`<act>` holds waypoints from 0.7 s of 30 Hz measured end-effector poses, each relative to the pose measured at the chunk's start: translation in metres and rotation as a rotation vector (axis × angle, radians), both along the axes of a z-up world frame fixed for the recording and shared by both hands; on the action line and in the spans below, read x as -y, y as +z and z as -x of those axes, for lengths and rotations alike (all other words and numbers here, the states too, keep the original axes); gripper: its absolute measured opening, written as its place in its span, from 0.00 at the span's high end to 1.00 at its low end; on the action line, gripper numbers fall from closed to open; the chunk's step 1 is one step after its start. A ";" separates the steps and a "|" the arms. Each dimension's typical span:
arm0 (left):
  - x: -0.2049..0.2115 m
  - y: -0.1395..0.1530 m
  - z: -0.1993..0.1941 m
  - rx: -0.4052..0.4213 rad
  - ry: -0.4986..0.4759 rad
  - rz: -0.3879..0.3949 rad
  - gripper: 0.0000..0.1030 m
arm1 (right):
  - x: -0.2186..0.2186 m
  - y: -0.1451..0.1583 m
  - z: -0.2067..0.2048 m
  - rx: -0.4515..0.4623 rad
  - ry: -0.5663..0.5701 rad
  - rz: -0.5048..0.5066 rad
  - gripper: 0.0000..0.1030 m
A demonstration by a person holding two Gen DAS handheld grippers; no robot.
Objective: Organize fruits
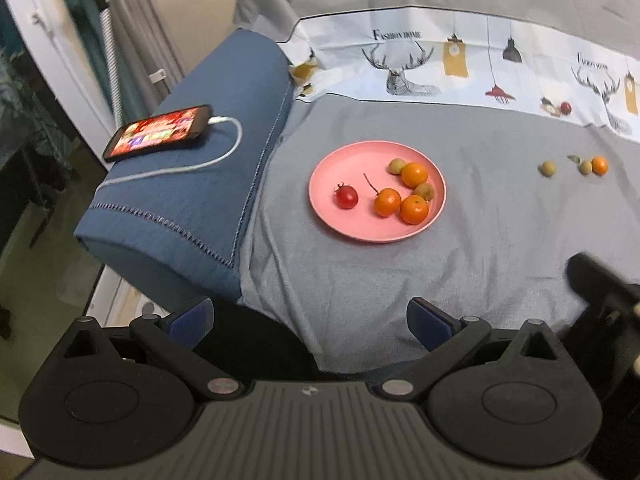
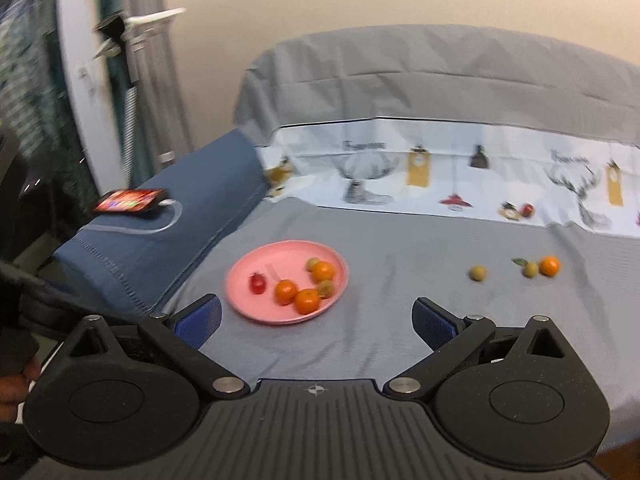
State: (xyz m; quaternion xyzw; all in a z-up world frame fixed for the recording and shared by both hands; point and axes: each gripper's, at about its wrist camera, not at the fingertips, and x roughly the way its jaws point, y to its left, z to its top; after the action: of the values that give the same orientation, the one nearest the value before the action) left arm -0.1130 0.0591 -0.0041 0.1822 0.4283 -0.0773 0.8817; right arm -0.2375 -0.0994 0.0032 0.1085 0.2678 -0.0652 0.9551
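A pink plate (image 1: 352, 224) (image 2: 244, 300) lies on the grey bed cover. It holds a red tomato (image 1: 346, 196) (image 2: 258, 283), three oranges (image 1: 414, 175) (image 2: 285, 291) and two small green-brown fruits (image 1: 396, 166) (image 2: 326, 288). To its right on the cover lie two more small green-brown fruits (image 1: 547, 168) (image 2: 478, 273) and a loose orange (image 1: 599, 165) (image 2: 549, 266). My left gripper (image 1: 310, 322) is open and empty, held near the bed's front edge. My right gripper (image 2: 316, 322) is open and empty, short of the plate.
A blue folded blanket (image 1: 192, 200) (image 2: 152, 248) lies left of the plate, with a lit phone (image 1: 158, 132) (image 2: 130, 201) and white cable on it. A printed sheet (image 1: 440, 64) and a grey pillow (image 2: 440, 80) lie behind. The right gripper's body (image 1: 604, 292) shows at the left wrist view's right edge.
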 end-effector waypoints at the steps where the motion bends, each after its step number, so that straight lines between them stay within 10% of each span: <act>1: 0.006 -0.001 -0.003 0.002 -0.011 -0.010 0.00 | 0.007 -0.002 0.000 0.002 -0.024 -0.010 0.02; 21: 0.279 -0.088 -0.131 -0.125 -0.316 0.114 0.00 | 0.291 -0.118 -0.055 -0.127 -0.591 0.025 0.01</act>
State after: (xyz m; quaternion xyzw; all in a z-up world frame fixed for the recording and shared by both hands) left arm 0.0176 -0.2196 -0.0923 0.1917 0.4433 -0.2503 0.8391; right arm -0.1829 -0.3908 -0.1144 0.1656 0.2829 -0.3503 0.8774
